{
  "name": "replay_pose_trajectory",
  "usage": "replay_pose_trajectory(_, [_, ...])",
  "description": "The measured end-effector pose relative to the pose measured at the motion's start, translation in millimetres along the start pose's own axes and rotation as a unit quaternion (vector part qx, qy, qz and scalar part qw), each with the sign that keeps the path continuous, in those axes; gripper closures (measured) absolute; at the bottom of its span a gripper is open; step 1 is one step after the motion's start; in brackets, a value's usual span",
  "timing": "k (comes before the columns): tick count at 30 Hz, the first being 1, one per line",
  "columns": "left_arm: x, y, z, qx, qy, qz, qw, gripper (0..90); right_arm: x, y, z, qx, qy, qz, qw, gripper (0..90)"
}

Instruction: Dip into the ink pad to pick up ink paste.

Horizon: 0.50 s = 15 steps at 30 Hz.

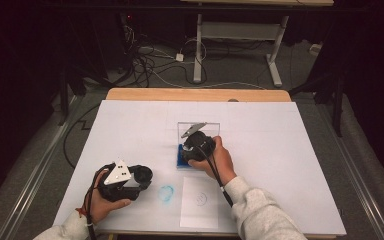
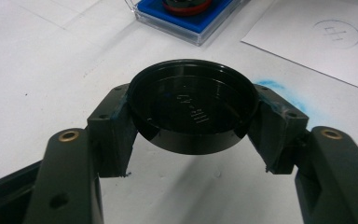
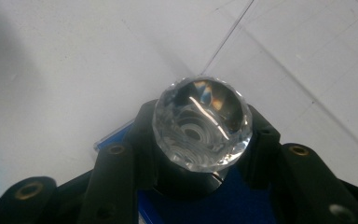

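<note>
While the left claw point(image 2: 191, 135) grips a black lid point(image 2: 192, 105), the right claw point(image 3: 200, 140) clasps a crystal knob point(image 3: 201, 122).

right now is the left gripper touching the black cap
Touching. The left gripper view shows the left gripper shut on the black cap, both pads pressed against its rim.

Both grippers are black – the left gripper point(image 1: 145, 176) and right gripper point(image 1: 200, 139) each carry 1 grey 3-cornered plate, brass-ringed screw holes, a trailing black cable – grey sleeves point(image 1: 260, 212).
</note>
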State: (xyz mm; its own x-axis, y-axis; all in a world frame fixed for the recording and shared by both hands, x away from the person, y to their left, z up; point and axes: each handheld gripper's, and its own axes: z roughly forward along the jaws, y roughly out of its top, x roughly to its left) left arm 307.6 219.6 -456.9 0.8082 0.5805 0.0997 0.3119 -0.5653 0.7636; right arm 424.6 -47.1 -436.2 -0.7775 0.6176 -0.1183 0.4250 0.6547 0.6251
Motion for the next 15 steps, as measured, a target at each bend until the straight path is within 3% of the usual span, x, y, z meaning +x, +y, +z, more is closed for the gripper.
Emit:
replay_pose_trajectory(10, [1.1, -0.7, -0.7, -0.001, 0.001, -0.002, 1.0, 36.7, -3.1, -2.3, -1.7, -0.002, 0.014, 0.012, 0.9998, 57.2])
replay_pose_trajectory(15, [1.8, -1.4, -1.6, -0.002, 0.003, -0.003, 1.0, 36.7, -5.8, -6.1, -7.6, -0.028, 0.026, 0.029, 0.9988, 57.1])
